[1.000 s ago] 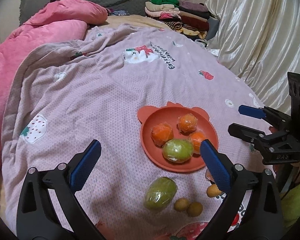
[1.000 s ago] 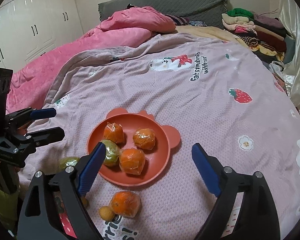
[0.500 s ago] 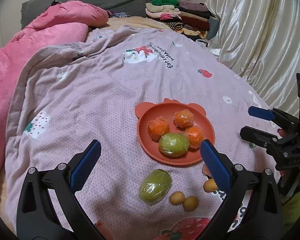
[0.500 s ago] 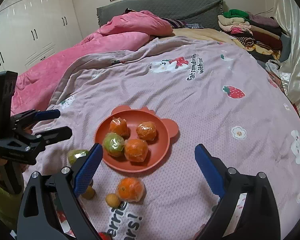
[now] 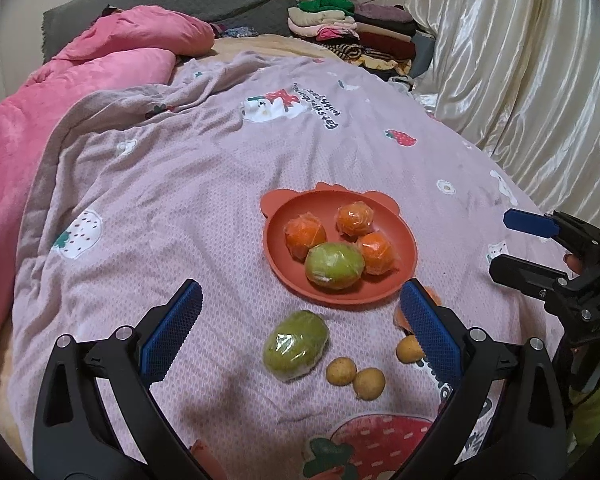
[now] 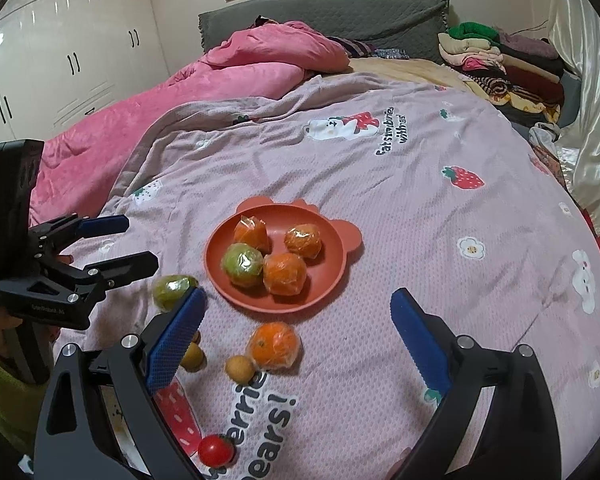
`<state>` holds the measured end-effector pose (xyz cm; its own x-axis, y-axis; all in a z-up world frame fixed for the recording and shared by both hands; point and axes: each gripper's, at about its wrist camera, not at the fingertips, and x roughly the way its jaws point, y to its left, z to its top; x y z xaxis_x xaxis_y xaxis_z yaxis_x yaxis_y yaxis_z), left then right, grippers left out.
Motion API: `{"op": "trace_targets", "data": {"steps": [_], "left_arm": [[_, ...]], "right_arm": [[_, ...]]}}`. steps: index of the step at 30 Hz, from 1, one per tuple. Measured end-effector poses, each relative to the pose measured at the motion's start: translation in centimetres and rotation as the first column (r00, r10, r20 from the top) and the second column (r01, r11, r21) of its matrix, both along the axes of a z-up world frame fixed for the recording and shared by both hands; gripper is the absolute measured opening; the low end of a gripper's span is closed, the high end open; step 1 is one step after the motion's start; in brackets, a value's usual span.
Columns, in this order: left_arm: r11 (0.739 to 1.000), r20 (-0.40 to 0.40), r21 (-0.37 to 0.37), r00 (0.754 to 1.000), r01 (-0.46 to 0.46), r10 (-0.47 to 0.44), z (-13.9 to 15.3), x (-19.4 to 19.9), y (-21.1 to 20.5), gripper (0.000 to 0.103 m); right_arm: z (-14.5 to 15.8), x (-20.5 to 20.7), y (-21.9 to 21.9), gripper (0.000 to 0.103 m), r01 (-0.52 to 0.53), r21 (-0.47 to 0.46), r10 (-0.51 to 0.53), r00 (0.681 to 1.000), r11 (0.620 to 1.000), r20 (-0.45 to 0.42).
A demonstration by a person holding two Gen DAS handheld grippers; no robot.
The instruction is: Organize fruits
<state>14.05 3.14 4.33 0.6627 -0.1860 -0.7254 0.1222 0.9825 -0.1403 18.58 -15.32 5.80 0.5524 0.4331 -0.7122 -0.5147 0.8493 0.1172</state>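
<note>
Left wrist view: the left gripper (image 5: 300, 330) stands released, its blue pads wide apart with nothing between them, above the near part of the blanket (image 5: 180, 208). The loose wrapped green fruit (image 5: 296, 346) lies on the blanket just ahead of it, slightly right of the midline between the pads, its long axis running from near-left to far-right. Three small yellow-brown fruits (image 5: 354, 376) sit just right of it, near the right pad. The orange plate (image 5: 388, 292) lies farther ahead and to the right, holding three wrapped oranges (image 5: 304, 234) and one wrapped green fruit (image 5: 334, 266). The right gripper (image 5: 520, 244) shows at the right edge, released and empty. By my judgement the left gripper is the nearer one to the loose green fruit. Writing on the blanket appears upside down and I cannot read it here.

Right wrist view: the right gripper (image 6: 296, 328) is also released and empty. A loose wrapped orange (image 6: 274, 346) lies on the blanket just ahead of it, a little left of centre between the pads, near the plate's near rim; it is round, with no long axis to line up with. This gripper looks the nearer one to it. A red cherry tomato (image 6: 216, 450) lies at the near edge. The left gripper (image 6: 116, 246) hangs open at the left. The blanket reads partly "…erries" and "…ears!" nearby; the far print is too small to read. Small lettering on the left gripper's body is illegible.
</note>
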Motion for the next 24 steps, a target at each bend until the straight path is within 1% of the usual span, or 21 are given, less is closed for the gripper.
{"op": "trace_targets", "data": {"steps": [16,24], "left_arm": [[1.000,-0.009,-0.012,1.000,-0.029,0.029,-0.5,-2.2,0.8,0.093],[0.999,-0.026,-0.017,0.999,-0.042,0.042,-1.1,-3.2,1.3,0.093]], "right_arm": [[-0.3,-2.2,1.0,0.094,-0.019,-0.017,0.019,1.000,1.000,-0.005],[-1.0,-3.2,1.5,0.094,-0.028,-0.022,0.027,0.999,0.999,-0.021]]}}
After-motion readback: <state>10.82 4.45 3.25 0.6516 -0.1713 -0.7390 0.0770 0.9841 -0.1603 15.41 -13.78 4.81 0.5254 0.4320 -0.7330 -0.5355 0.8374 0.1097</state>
